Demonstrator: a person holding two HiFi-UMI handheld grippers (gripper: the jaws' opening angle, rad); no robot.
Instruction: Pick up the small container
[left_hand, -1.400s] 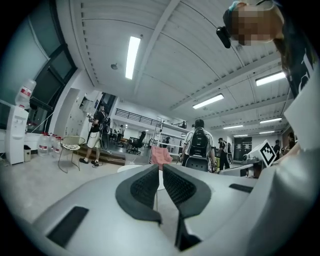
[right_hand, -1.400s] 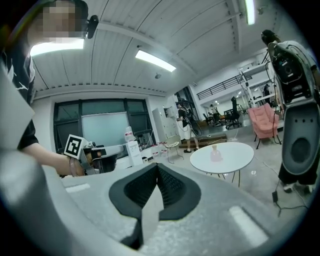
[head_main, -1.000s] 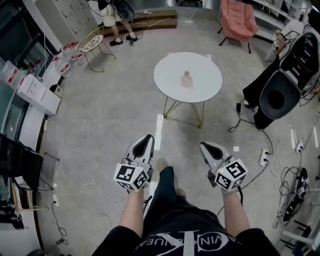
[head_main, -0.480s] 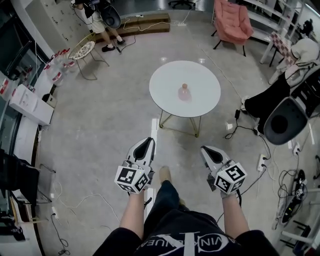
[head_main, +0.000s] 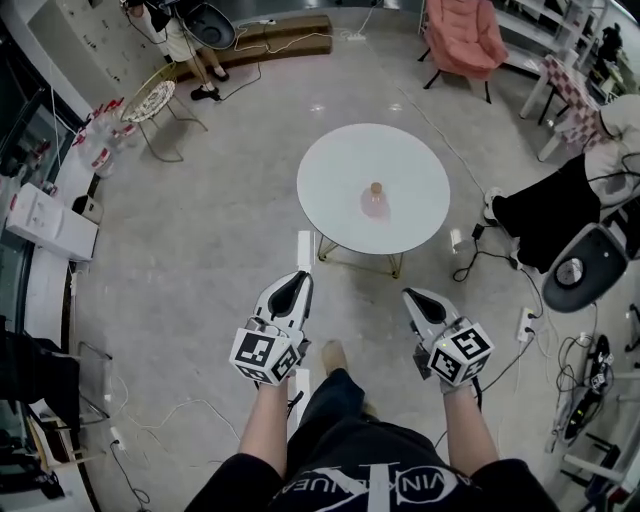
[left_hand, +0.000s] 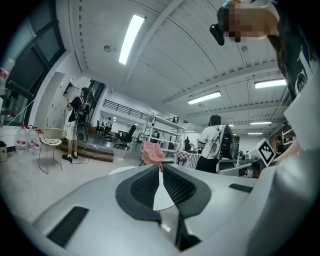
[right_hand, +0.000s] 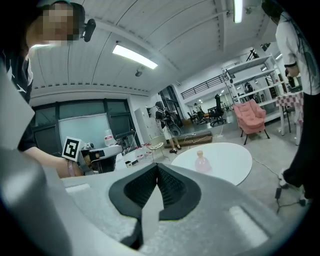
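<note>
A small pink container with a tan cap (head_main: 375, 199) stands upright near the middle of a round white table (head_main: 330, 175); the right gripper view shows the container (right_hand: 201, 161) ahead on the table (right_hand: 230, 157). My left gripper (head_main: 294, 284) and right gripper (head_main: 414, 299) are held side by side above the floor, well short of the table. Both are shut with nothing between their jaws. In the left gripper view the left gripper (left_hand: 160, 169) hides all but a sliver of the table (left_hand: 122, 170).
A pink armchair (head_main: 460, 38) stands behind the table, a black chair (head_main: 585, 265) and cables (head_main: 520, 325) lie to the right. A small wire side table (head_main: 150, 100) and a standing person (head_main: 185, 40) are at far left. White boxes (head_main: 50, 222) line the left wall.
The table and container have come nearer and lower in the head view as I walk toward them. Both grippers stay shut and level.
</note>
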